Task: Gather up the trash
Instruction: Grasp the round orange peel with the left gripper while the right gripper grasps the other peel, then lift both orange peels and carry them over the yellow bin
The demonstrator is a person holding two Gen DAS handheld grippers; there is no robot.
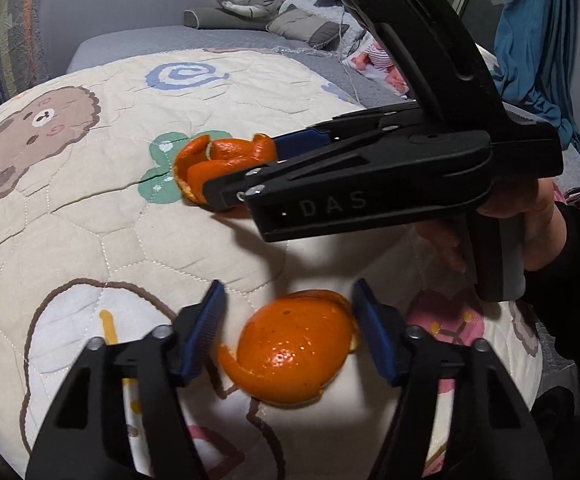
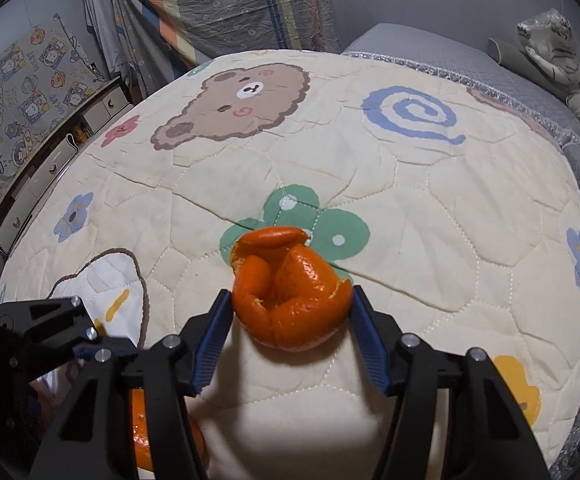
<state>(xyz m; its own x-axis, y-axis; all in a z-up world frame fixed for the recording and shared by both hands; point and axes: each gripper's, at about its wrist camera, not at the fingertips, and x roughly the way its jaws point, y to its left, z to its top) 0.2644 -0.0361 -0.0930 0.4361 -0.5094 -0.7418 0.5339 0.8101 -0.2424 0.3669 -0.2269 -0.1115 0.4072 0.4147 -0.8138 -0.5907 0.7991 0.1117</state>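
Two pieces of tangerine peel are seen lying on a cartoon-print quilt (image 2: 430,216) spread over a bed, each framed by a set of hand-held tongs. In the left wrist view, the left tongs (image 1: 290,332) are held apart around a domed tangerine peel (image 1: 294,348) resting rind-up near the quilt's front edge; the right blue pad (image 1: 374,332) appears to meet the peel's rim, while a clear gap is left at the other pad, so no grip is judged to be made yet. Further back, over a green flower print, a curled tangerine peel (image 2: 290,292) is bracketed by the right tongs (image 2: 290,312), whose pads are shown touching both flanks of the rind; it is judged to be clamped, or very nearly so, though it still rests on the quilt. The right tongs' handle is seen gripped by a person's hand (image 1: 530,216) in a dark sleeve.

For the pickup to be done well, each peel should be kept centred between its pads and squeezed gently, since thin rind is likely to fold or slip out sideways under a hard pinch. The quilt fabric should be kept clear of the pads so that no cloth is lifted with the trash. A straight, slow lift is advised before either peel is carried off.
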